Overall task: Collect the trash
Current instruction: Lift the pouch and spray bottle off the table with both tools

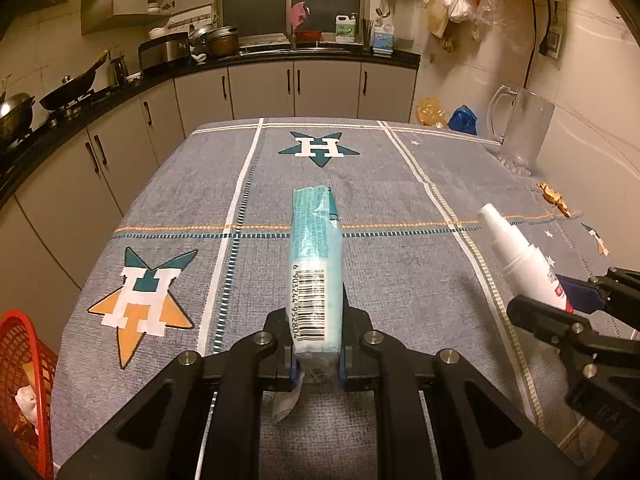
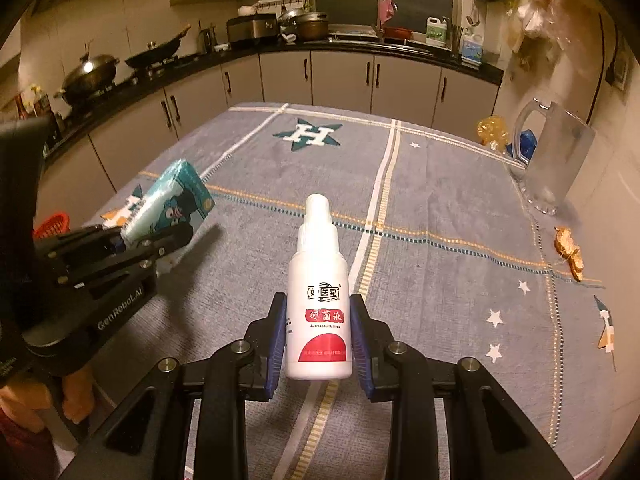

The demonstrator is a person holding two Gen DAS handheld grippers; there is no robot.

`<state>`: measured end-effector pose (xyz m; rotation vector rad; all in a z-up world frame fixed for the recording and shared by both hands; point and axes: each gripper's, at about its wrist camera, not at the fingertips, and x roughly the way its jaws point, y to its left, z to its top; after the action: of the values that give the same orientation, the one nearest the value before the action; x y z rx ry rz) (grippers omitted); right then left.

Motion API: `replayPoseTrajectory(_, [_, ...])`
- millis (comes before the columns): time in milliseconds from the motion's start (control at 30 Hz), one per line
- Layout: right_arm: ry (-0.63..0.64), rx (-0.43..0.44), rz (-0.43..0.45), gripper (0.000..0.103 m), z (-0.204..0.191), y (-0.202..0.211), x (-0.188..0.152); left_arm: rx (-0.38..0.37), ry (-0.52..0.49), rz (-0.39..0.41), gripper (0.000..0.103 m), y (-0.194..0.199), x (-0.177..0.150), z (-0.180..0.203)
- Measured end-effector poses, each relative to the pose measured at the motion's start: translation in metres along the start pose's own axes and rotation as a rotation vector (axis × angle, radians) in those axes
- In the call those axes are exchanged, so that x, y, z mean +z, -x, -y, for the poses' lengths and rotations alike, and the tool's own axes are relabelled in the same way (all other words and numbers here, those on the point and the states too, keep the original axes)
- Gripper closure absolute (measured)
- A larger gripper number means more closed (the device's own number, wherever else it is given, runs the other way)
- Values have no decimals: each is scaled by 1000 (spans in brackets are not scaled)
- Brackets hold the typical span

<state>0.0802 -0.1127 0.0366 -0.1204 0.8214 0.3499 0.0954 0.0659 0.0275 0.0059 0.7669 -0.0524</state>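
Left gripper (image 1: pixel 318 360) clamped nearly closed on a flat teal-and-white plastic tissue packet (image 1: pixel 316 272), held edge-on and clear above the grey star-patterned tablecloth (image 1: pixel 400 208). Right gripper (image 2: pixel 320 344) closed part-way around a small white plastic spray bottle with a red label (image 2: pixel 319 304), blue pads pressing both flanks, nozzle pointing to 12 o'clock, likewise lifted off the cloth. In the left wrist view, bottle and right tongs at 3 o'clock; in the right wrist view, packet and left tongs at 9 o'clock.

Judged about midway: two items picked up, neither dropped off yet. Red mesh plastic basket (image 1: pixel 24 364) at 8 o'clock beyond the table edge, with something pale already inside, probably the bin for both loads. Left on the cloth: a crumpled golden foil wrapper (image 2: pixel 568 252) at 3 o'clock near the right edge, untouched. Clear glass pitcher (image 2: pixel 556 160) at 2 o'clock, likely not rubbish.
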Motion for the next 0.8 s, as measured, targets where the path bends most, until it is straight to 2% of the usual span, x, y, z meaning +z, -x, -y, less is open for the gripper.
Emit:
replayPoseTrajectory(400, [-39,76,18,70,-2,22,-4,40,-13,27,91,42,-6,5])
replayPoseTrajectory(800, [-16,119,2,70,-29,38,-25,68,-4,58,90,82,-31,-9])
